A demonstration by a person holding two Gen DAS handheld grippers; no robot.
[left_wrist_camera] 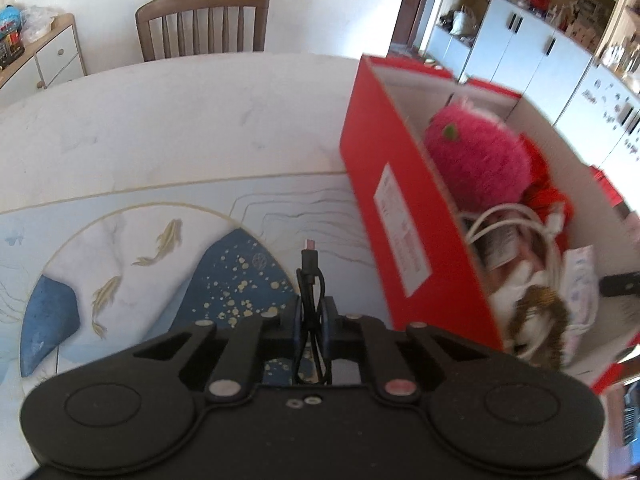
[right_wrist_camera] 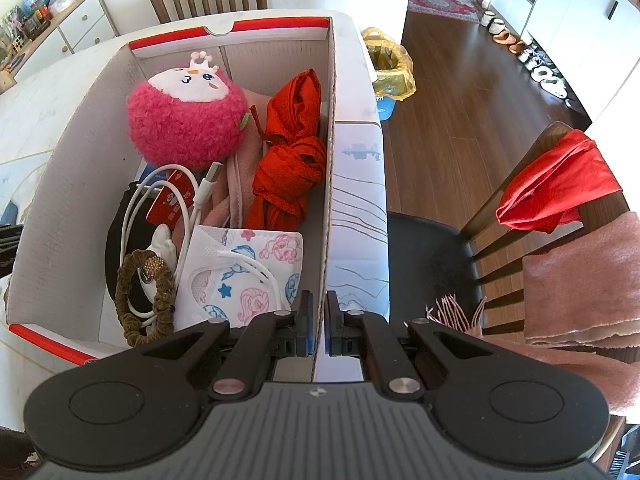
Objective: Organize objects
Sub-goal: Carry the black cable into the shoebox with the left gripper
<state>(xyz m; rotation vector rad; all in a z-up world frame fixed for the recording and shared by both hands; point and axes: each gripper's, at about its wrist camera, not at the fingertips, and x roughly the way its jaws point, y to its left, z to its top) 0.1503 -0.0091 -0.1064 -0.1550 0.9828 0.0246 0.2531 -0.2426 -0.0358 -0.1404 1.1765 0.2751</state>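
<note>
My left gripper (left_wrist_camera: 311, 312) is shut on a black cable (left_wrist_camera: 309, 280) and holds it above the table mat, left of the red box (left_wrist_camera: 384, 200). My right gripper (right_wrist_camera: 318, 322) is shut on the right wall of the red box (right_wrist_camera: 329, 184). Inside the box lie a pink plush toy (right_wrist_camera: 186, 120), a red cloth (right_wrist_camera: 290, 164), a white cable (right_wrist_camera: 188, 204), a printed face mask (right_wrist_camera: 240, 276) and a brown hair tie (right_wrist_camera: 146, 292). The plush also shows in the left wrist view (left_wrist_camera: 476, 156).
The box sits on a white table with a blue fish-pattern mat (left_wrist_camera: 160, 264). A wooden chair (left_wrist_camera: 202, 24) stands at the far side. Another chair (right_wrist_camera: 520, 248) with red and pink cloths is at the right, and a lined bin (right_wrist_camera: 390, 66) on the floor.
</note>
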